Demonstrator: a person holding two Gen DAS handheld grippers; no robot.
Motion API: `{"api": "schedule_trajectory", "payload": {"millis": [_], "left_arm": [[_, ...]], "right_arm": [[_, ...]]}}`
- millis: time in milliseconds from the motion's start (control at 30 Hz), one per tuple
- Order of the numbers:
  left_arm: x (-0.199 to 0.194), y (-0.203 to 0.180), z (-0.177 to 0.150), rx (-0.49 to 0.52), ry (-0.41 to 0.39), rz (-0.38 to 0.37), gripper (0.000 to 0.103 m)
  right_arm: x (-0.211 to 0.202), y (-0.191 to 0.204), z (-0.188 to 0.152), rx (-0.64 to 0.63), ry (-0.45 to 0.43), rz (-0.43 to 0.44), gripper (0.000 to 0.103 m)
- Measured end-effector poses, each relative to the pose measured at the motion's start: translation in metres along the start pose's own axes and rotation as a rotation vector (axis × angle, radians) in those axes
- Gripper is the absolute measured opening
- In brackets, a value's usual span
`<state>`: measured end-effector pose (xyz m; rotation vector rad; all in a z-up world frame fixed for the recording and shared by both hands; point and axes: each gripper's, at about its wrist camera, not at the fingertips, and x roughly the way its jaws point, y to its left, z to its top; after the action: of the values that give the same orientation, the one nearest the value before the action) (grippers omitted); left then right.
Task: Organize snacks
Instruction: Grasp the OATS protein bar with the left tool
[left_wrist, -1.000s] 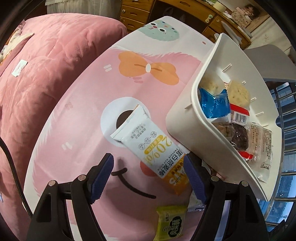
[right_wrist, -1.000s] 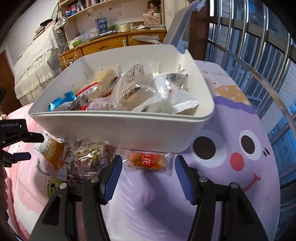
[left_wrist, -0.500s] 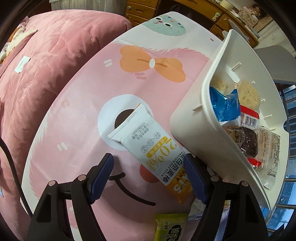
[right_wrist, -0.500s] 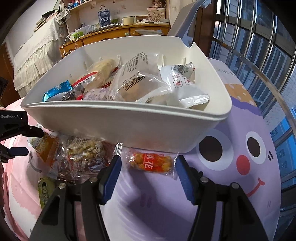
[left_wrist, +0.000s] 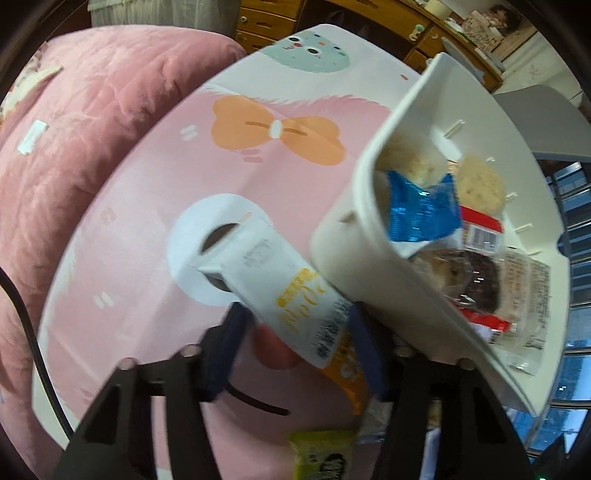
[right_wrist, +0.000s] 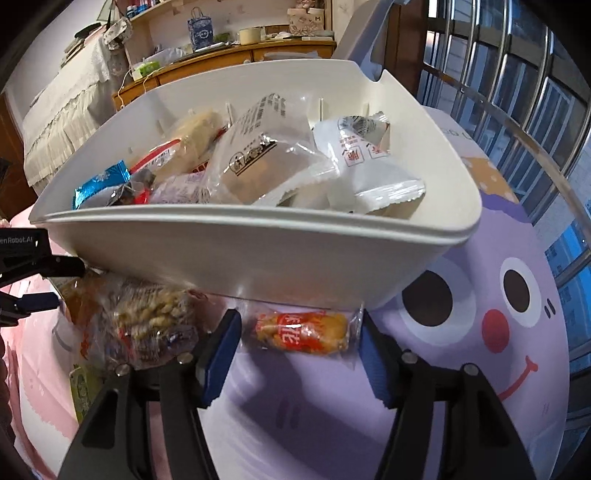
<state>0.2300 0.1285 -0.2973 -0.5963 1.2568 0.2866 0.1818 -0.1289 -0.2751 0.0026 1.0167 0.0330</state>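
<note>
Two claws in play, both w/ blue pads. Left claw has its pads drawn in on either side of the white-and-yellow protein bar; frame is blurred, so can't tell if they actually pinch it. Bar runs lengthwise betw. the pads, its white end poking fwd over the cartoon eye on the counter, its yellow end back toward the claw's body, right edge tucked under the white bin. Yellow-green packet lies below, near the frame's bottom edge. Right claw stands apart, jaws wide, w/ the orange-red snack packet lying flat on the counter betw. the pads, not touched by the left pad, its clear right end close to the right pad. Packet sits just in front of the bin's near wall. Clear bag of twisted snacks lies left of the left pad, partly under the bin. Bin holds a pile: blue wrapper, clear-wrapped cake, white sachet.
</note>
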Motion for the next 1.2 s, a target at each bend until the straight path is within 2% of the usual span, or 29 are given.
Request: {"api": "schedule_trajectory", "payload": {"millis": [100, 200, 300, 500, 667, 833, 900, 1067, 1200], "left_arm": [[0.000, -0.004, -0.004, -0.006, 0.004, -0.012, 0.040], [-0.001, -0.002, -0.008, -0.032, 0.002, -0.049, 0.028], [-0.002, 0.001, -0.012, -0.062, 0.006, -0.072, 0.024], [-0.015, 0.005, -0.024, -0.079, 0.013, -0.039, 0.015], [-0.035, 0.009, -0.034, -0.078, 0.011, -0.048, 0.015], [-0.066, 0.005, -0.044, -0.064, -0.015, -0.055, 0.015], [-0.081, 0.005, -0.045, -0.060, -0.023, -0.067, 0.015], [-0.115, 0.002, -0.048, -0.048, -0.058, -0.100, 0.015], [-0.133, -0.011, -0.042, -0.012, -0.075, -0.124, 0.015]], "right_arm": [[0.000, -0.002, 0.000, 0.007, 0.001, 0.007, 0.058], [-0.001, -0.004, 0.000, 0.004, 0.002, 0.020, 0.056], [-0.002, -0.005, 0.000, -0.004, 0.010, 0.026, 0.054], [-0.012, -0.008, -0.003, -0.030, 0.046, 0.032, 0.051], [-0.029, -0.007, -0.011, -0.078, 0.068, 0.058, 0.043], [-0.049, -0.003, -0.012, -0.134, 0.067, 0.097, 0.024], [-0.055, -0.002, -0.011, -0.152, 0.071, 0.135, 0.021], [-0.070, 0.000, -0.007, -0.175, 0.071, 0.188, 0.020], [-0.087, 0.004, 0.004, -0.193, 0.035, 0.222, 0.020]]}}
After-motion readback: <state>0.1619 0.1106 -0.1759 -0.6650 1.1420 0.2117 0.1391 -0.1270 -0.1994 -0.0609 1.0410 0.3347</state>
